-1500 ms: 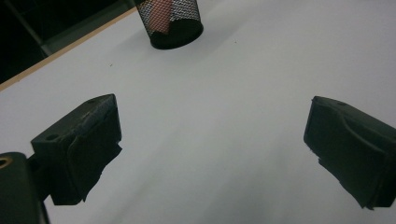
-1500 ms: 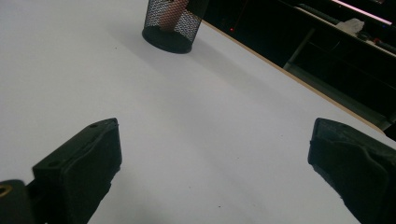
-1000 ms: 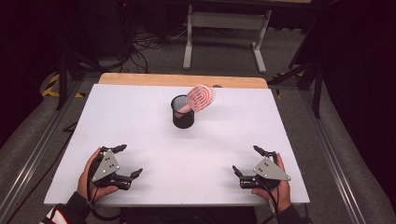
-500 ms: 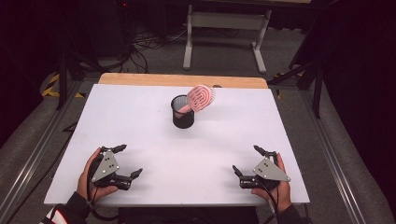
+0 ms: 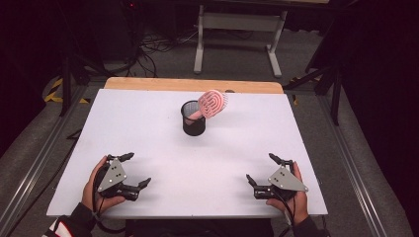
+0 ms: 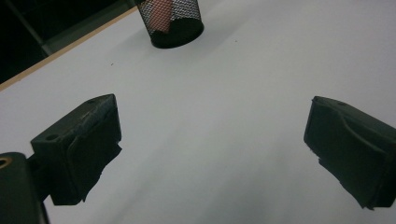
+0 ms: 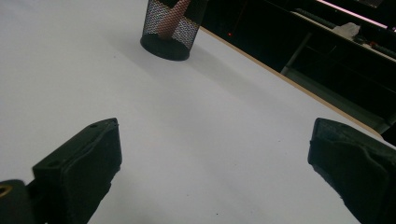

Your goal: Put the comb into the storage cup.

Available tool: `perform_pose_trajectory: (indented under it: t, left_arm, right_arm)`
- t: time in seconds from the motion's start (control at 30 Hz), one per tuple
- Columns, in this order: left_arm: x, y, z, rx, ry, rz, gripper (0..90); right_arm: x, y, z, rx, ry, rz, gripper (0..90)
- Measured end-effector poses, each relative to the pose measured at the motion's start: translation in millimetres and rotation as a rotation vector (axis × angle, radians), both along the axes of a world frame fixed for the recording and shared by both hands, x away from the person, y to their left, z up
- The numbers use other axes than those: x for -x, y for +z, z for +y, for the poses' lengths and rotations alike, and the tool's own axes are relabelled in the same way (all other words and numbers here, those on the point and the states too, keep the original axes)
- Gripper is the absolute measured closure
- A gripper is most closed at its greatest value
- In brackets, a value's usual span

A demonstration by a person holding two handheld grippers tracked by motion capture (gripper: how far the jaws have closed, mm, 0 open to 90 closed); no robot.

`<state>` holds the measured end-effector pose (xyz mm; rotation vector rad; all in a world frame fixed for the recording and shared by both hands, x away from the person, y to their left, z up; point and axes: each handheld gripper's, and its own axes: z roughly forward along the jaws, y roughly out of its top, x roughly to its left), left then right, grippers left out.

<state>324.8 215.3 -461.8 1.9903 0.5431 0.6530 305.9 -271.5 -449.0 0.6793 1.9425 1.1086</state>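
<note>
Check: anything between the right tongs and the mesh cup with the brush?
Nothing. Bare white table runs from the right tongs to the mesh cup holding the pink brush, as seen in the high and right gripper views.

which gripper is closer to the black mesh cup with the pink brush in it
Neither clearly: the left gripper and the right gripper sit about equally far from the black mesh cup, both with jaws open at the table's near edge.

Hardly anything differs from a second ago. The left claw (image 5: 132, 170) may have shifted very slightly on the white surface (image 5: 163, 148), though at this size the high view cannot confirm it; no other change can be made out.
</note>
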Motion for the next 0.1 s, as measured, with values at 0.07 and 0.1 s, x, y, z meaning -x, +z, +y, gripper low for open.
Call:
perform_pose_trajectory:
  t: [0.07, 0.1]
  left_arm:
    - [-0.7, 0.0, -0.4, -0.003, 0.001, 0.001, 5.0]
    - [-1.1, 0.2, -0.5, -0.004, 0.005, 0.003, 5.0]
  right_arm:
    - [-0.1, -0.2, -0.3, -0.002, -0.002, 0.001, 3.5]
    - [-0.4, -0.2, -0.5, -0.005, -0.002, 0.002, 3.6]
